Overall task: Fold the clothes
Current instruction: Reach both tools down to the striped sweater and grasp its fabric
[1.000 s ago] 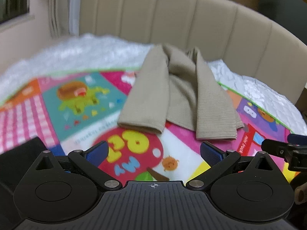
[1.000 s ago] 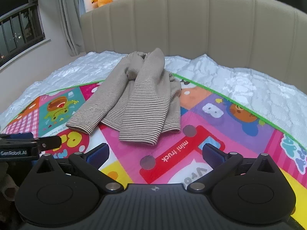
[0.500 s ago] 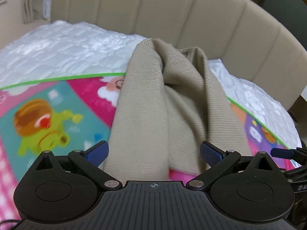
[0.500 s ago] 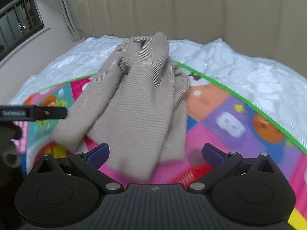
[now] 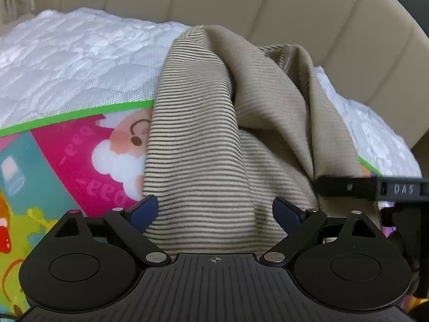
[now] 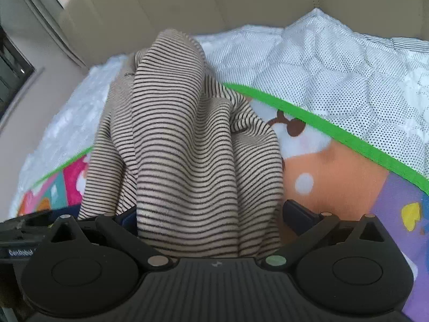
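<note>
Blue-padded fingers (image 5: 142,210) of the left gripper (image 5: 214,209) stand spread wide, one on each side of the near end of a beige knit garment with thin dark stripes (image 5: 198,145), and nothing is pinched between them. The right gripper (image 6: 214,216) is spread the same way around its own section of the cloth, its right fingertip (image 6: 297,212) clear over the mat, its left one half hidden behind the fabric. Both are released, each straddling a hanging-looking band of the garment.

That garment lies bunched in long ridges on a bright cartoon-printed play mat with a green border (image 5: 80,145), its far end reaching onto the white quilted mattress cover (image 5: 80,61) toward the padded beige headboard (image 5: 268,5). Whether these bands are sleeves or folded body panels I cannot tell from here.

Judging by the pose, each gripper is lining up to take hold of the near hem. To do it well, I'd say slide the lower finger under the full thickness of the edge so every layer is caught, close near the outer corners rather than mid-band, and keep both grips level so the cloth lifts evenly. Soft knit like this will sag and stretch, so a gentle, matched pull suits it better than a tug.
</note>
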Tool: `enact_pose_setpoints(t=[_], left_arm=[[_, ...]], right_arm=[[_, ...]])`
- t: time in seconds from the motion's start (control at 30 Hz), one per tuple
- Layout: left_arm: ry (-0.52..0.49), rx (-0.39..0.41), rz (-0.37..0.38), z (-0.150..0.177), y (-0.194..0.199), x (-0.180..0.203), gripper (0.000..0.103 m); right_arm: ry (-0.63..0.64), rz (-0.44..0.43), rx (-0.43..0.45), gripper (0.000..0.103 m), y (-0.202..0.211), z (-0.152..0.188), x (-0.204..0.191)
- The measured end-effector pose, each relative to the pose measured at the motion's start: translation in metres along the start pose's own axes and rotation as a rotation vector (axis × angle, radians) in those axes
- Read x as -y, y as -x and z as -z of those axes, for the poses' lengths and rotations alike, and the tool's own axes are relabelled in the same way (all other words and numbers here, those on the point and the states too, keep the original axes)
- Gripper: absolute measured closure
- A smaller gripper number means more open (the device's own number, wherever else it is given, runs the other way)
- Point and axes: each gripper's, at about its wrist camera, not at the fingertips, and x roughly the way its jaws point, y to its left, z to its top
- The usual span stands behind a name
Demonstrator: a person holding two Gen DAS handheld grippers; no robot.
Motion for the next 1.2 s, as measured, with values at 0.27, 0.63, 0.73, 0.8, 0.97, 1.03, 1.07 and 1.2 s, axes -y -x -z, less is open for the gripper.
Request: enact_pose_setpoints(t=[0.27, 0.63, 0.73, 0.8, 0.97, 1.03, 1.07, 1.2], left_arm=[[-0.095, -0.079, -0.048, 0.011, 0.011, 0.012, 0.048], [-0.131, -0.34, 0.069, 0.083, 0.07, 0.028, 0.06], [-0.121, -0.344, 0.079, 0.1, 0.095, 0.029, 0.05], [-0.15, -0.267, 0.02, 0.1, 0.103, 0.034, 0.026], [-0.272, -0.196, -0.085, 0.097, 0.086, 0.059, 0.008], [-0.346, -0.199, -0.144, 0.099, 0.069, 0.071, 0.012], [-0.363, -0.197, -0.156, 0.1, 0.061, 0.072, 0.015], [-0.386, -0.172, -0.147, 0.085, 0.059, 0.065, 0.08]], right_arm=[[0.212, 0.064, 0.008, 0.043, 0.007, 0.028, -0.039], [0.361, 0.019, -0.176, 0.059, 0.074, 0.109, -0.045], [0.377, 0.012, -0.188, 0.059, 0.094, 0.13, -0.04], [0.372, 0.01, -0.167, 0.057, 0.101, 0.139, -0.036], [0.322, 0.009, -0.069, 0.049, 0.094, 0.148, -0.032], [0.322, 0.011, -0.032, 0.048, 0.097, 0.146, -0.033], [0.318, 0.013, 0.001, 0.048, 0.101, 0.143, -0.032], [0.326, 0.021, 0.138, 0.04, 0.12, 0.132, -0.031]])
